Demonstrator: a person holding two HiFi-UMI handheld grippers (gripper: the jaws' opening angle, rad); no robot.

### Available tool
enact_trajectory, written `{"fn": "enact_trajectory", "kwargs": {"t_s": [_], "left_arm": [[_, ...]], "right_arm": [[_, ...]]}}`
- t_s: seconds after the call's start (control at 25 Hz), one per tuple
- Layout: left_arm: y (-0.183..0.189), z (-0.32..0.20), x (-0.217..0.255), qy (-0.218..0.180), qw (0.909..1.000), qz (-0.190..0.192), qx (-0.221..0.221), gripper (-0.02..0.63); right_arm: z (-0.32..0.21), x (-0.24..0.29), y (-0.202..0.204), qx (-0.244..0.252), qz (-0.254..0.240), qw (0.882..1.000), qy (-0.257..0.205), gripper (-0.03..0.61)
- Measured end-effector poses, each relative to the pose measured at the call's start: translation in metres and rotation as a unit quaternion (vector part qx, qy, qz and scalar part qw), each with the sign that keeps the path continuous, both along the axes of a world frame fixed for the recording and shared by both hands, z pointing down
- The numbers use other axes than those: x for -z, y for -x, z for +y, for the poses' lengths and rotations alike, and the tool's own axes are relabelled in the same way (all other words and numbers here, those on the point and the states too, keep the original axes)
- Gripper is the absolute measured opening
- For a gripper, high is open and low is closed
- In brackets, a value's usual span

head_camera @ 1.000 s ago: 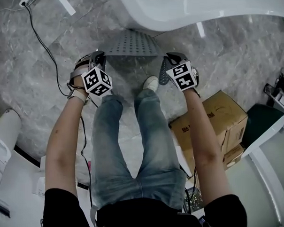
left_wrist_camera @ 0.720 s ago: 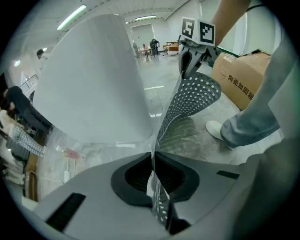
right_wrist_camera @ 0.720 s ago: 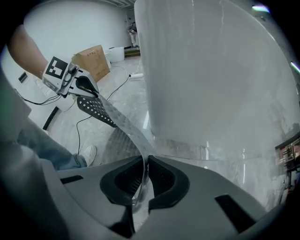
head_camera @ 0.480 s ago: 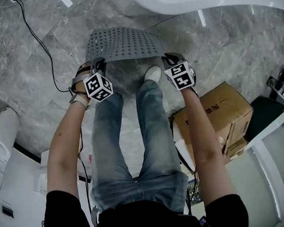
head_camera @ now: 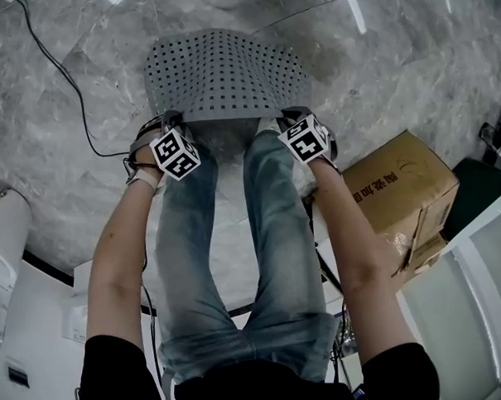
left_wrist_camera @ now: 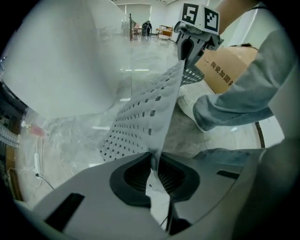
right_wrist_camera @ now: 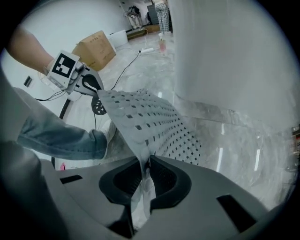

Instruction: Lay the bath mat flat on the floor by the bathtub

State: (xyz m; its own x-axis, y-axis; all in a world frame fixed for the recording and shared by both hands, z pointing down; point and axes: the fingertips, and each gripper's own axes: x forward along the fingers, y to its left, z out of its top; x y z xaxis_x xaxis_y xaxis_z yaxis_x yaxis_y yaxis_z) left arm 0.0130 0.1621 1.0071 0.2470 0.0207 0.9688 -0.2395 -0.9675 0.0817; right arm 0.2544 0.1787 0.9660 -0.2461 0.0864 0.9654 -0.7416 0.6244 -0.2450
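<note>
Head view, mat: bath mat (head_camera: 227, 74) lies on the marble floor (head_camera: 55, 120), upper centre of frame, its near edge lifted.
Head view, claws: my left gripper (head_camera: 173, 119) and right gripper (head_camera: 289, 115) each sit at a near corner.
Left gripper view: my jaws are clamped tight on the mat's edge; bathtub (left_wrist_camera: 61, 61) fills the upper left.
Right gripper view: my jaws have just been easing apart, mat corner pinched between the pads.

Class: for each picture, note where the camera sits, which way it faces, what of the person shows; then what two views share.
Head view: on the head, facing down at the bath mat; arms, legs, left gripper, right gripper show.
Left gripper view: on that gripper, along jaws pinching the mat, bathtub left; a trouser leg shows.
Right gripper view: on that gripper; its jaws, just easing open, pinch the mat; a leg shows.
Shared: each gripper view shows the other gripper.
</note>
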Motion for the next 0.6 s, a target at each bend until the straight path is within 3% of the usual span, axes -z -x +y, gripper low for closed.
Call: {"fn": "enact_trajectory", "kwargs": {"t_s": [0.24, 0.32, 0.44, 0.6], "left_arm": [[0.006, 0.041, -0.063, -0.005, 0.9923, -0.050, -0.113, 0.037], [0.009, 0.043, -0.083, -0.004, 0.9913, -0.068, -0.112, 0.037], [0.019, 0.032, -0.107, -0.011, 0.9926, -0.091, -0.080, 0.037], [0.032, -0.007, -0.122, -0.051, 0.9910, -0.109, -0.059, 0.037]], "right_arm": [[0.035, -0.063, -0.007, -0.038, 0.038, 0.997, 0.049, 0.063], [0.035, -0.080, -0.005, -0.044, 0.042, 0.997, 0.054, 0.063], [0.027, -0.102, 0.003, -0.011, 0.048, 0.998, 0.048, 0.063], [-0.007, -0.117, 0.012, 0.008, 0.056, 0.998, 0.013, 0.063]]}}
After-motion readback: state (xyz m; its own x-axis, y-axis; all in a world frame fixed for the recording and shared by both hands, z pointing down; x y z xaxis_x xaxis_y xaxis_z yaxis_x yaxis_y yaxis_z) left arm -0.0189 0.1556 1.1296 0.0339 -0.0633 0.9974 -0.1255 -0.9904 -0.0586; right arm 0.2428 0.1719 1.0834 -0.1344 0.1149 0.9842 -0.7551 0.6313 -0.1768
